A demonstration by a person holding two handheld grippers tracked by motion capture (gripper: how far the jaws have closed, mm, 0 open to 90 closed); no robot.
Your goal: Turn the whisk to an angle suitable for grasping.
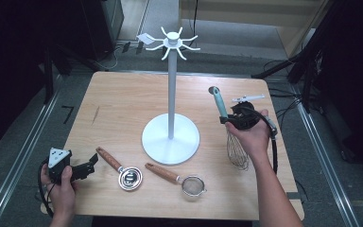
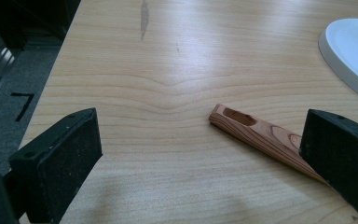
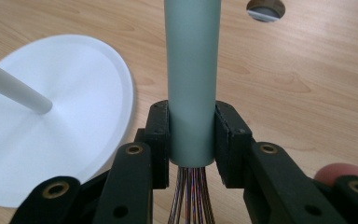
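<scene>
Teal-handled whisk (image 1: pixel 229 126) sits pinched in the right gripper (image 1: pixel 242 119) on the table's right side, apparently bound for the white hook stand (image 1: pixel 170 71); next comes lifting its handle loop to a hook. Left gripper (image 1: pixel 86 168) rests spread near a wooden-handled scoop (image 1: pixel 121 169); a strainer (image 1: pixel 182 179) lies beside.

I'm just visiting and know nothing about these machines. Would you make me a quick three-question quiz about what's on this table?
1. True or false: the right gripper is shut on the whisk.
2. Which gripper is open with nothing between its jaws: left or right?
3. Multiple choice: what stands in the middle of the table? A) a kettle B) a white hook stand C) a cutting board

Key
1. True: its jaws press both sides of the whisk's teal handle.
2. Left: the left gripper sits open near the wooden-handled scoop; a small strainer lies further right.
3. B
</scene>
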